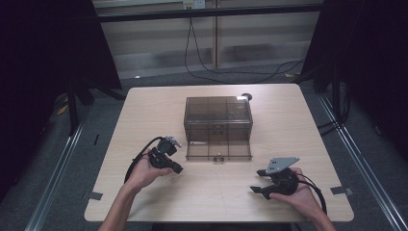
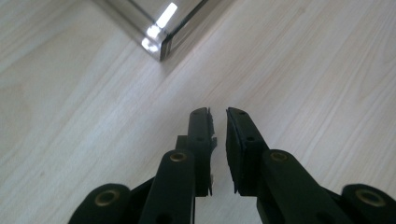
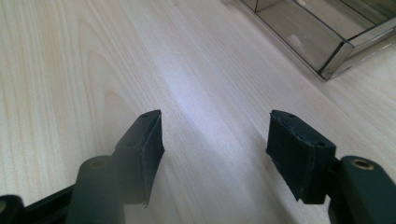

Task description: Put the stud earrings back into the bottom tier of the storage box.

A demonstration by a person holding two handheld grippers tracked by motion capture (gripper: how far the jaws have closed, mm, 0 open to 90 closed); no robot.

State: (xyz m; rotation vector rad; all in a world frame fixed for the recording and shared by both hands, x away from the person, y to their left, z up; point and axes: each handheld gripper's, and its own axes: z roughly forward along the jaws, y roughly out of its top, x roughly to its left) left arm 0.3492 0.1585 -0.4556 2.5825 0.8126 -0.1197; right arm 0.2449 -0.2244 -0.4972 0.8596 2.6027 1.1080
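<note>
A smoky clear plastic box (image 1: 218, 120) with inner compartments stands in the middle of the light wood table (image 1: 144, 115). A flat clear panel lies on the table against its near side. My left gripper (image 1: 178, 169), held in a hand, hovers just left of the box's near corner (image 2: 159, 44). Its jaws stand almost together with nothing between them (image 2: 218, 113). My right gripper (image 1: 257, 181) is near the table's front right, jaws pointing left. It is open (image 3: 215, 119) over bare wood, with the box edge (image 3: 327, 46) ahead to the right.
A small dark round object (image 1: 246, 96) sits behind the box at its far right corner. Tape marks lie near the front corners (image 1: 95, 196) (image 1: 338, 190). Cables run over the floor beyond the table. Dark curtains flank both sides.
</note>
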